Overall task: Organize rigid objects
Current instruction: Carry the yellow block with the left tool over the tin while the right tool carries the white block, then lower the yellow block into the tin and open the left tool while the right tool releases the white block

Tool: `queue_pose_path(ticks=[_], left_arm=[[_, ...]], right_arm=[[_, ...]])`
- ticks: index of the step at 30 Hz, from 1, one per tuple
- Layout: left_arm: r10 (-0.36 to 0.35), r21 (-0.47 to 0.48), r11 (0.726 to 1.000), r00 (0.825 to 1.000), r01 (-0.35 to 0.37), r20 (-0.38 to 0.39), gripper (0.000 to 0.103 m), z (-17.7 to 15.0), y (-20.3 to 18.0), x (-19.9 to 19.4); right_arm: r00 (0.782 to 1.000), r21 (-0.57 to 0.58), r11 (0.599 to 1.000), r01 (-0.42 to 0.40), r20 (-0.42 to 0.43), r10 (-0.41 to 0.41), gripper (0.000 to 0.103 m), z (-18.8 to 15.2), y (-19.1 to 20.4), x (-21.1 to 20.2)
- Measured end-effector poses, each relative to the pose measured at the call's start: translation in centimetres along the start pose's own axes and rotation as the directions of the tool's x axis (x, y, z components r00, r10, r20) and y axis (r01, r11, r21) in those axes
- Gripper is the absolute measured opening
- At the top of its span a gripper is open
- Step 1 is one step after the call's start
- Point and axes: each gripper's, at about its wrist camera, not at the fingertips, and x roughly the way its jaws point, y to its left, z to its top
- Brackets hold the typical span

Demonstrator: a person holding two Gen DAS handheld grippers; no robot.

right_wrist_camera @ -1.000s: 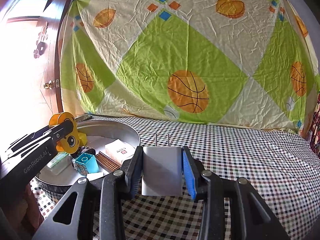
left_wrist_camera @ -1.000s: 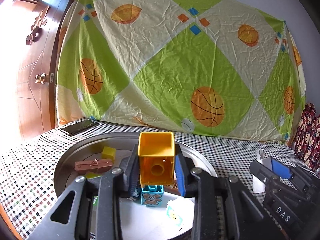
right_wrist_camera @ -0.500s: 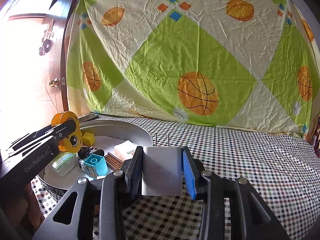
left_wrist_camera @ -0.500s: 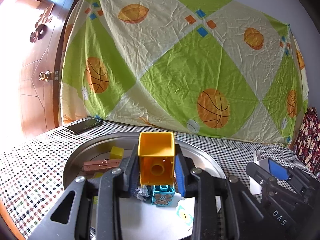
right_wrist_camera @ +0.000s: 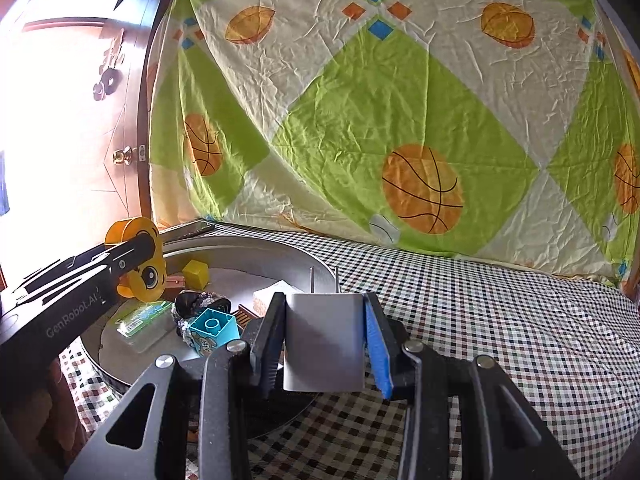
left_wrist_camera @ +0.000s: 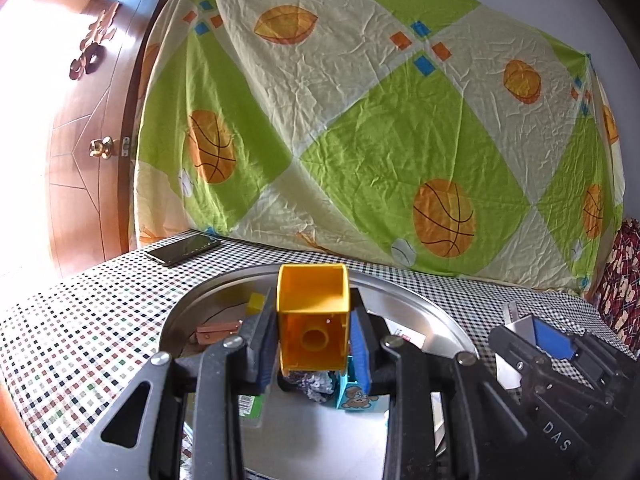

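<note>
Checked tablecloth point(right_wrist_camera: 500, 320); left gripper point(left_wrist_camera: 314, 334) hides tray point(left_wrist_camera: 420, 308) contents

A crumpled basketball-print sheet point(left_wrist_camera: 360, 140) hangs behind the checkered tablecloth point(right_wrist_camera: 500, 320), beside a sunlit wooden door point(left_wrist_camera: 80, 140).

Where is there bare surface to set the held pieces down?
Free: the checkered tablecloth right of the metal tray, up to the hung sheet; also between tray and phone. Crowded: the tray's floor, with blocks, box and packets.

"GenRobot.AI" on the left tool point(right_wrist_camera: 138, 264); "DAS" on the right tool point(left_wrist_camera: 532, 344).
</note>
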Motion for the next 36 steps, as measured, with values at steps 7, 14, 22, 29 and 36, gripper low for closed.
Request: queue_pose_path(ticks=[7,14,22,29,36], left_arm=[[0.017,0.006,1.0,0.999,-0.017,-0.052,0.031,0.5,1.6,1.1],[0.011,-0.001,1.0,0.991,-0.011,-0.132,0.031,0.5,3.0,2.8],[0.01,0.033,0.999,0.979,-0.004,-0.202,0.031,1.1,3.6,4.2],[-0.003,0.036,0.999,0.972,0.012,-0.234,0.031,1.0,3.7,5.2],[-0.008,0.044,0.999,0.962,0.021,-0.272,0.031,0.8,3.2,6.0]], right_arm=[[0.997,0.016,0.998,-0.068,-0.022,0.069,0.04,1.4,0.8,1.1],[0.994,0.01,0.994,-0.106,-0.035,0.107,0.04,3.4,1.9,2.8],[0.991,-0.034,0.993,-0.109,-0.08,0.106,0.04,4.9,3.1,5.5],[0.987,-0.051,0.995,-0.091,-0.139,0.083,0.04,4.5,3.4,7.9],[0.981,-0.048,0.995,-0.088,-0.179,0.078,0.04,4.0,3.3,9.0]])
